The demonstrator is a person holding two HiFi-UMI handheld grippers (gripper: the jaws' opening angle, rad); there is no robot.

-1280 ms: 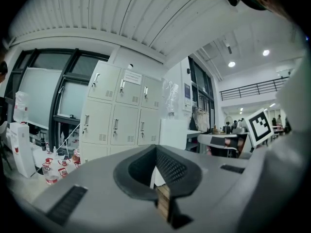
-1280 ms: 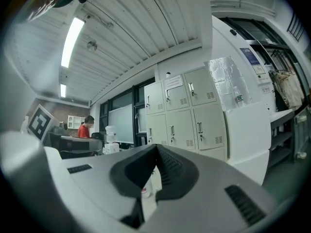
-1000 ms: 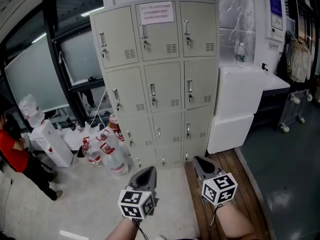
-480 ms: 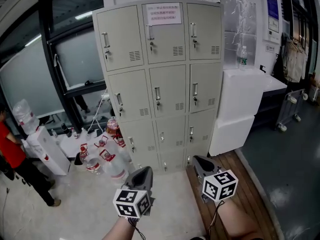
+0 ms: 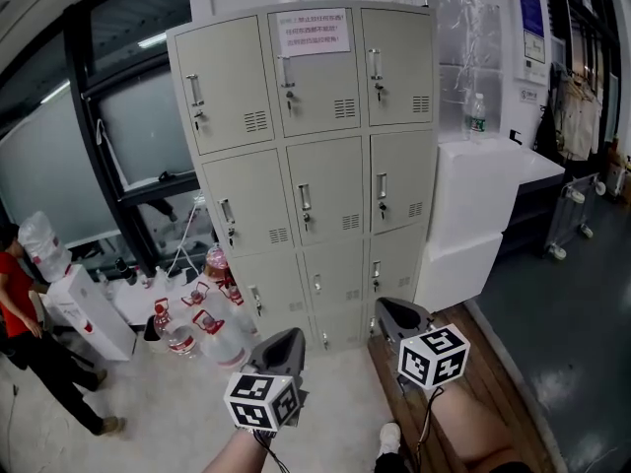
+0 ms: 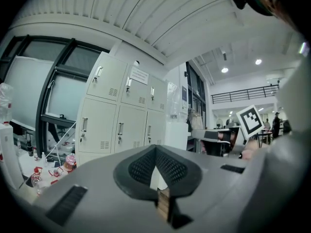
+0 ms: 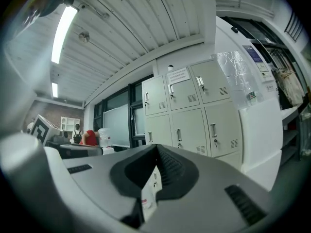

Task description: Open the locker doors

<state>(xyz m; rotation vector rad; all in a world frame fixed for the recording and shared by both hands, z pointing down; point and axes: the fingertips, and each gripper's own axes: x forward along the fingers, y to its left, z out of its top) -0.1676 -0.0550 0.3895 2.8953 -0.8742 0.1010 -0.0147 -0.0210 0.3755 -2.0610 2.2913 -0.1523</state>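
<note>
A beige locker cabinet with three columns of doors stands ahead, every door closed, with handles and keys. A paper notice is taped on the top middle door. My left gripper is low in the head view, shut and holding nothing, well short of the lockers. My right gripper is beside it, also shut and empty, pointing at the cabinet's lower right. In the left gripper view the lockers lie beyond the closed jaws; in the right gripper view the lockers fill the middle.
Large water bottles stand on the floor left of the cabinet. A white box stack with a bottle on top adjoins its right side. A person in red stands far left. Wooden boards lie underfoot at right.
The view has drawn slightly closer to the lockers and shifted. Both grippers stay low and shut, in nearly the same place.
</note>
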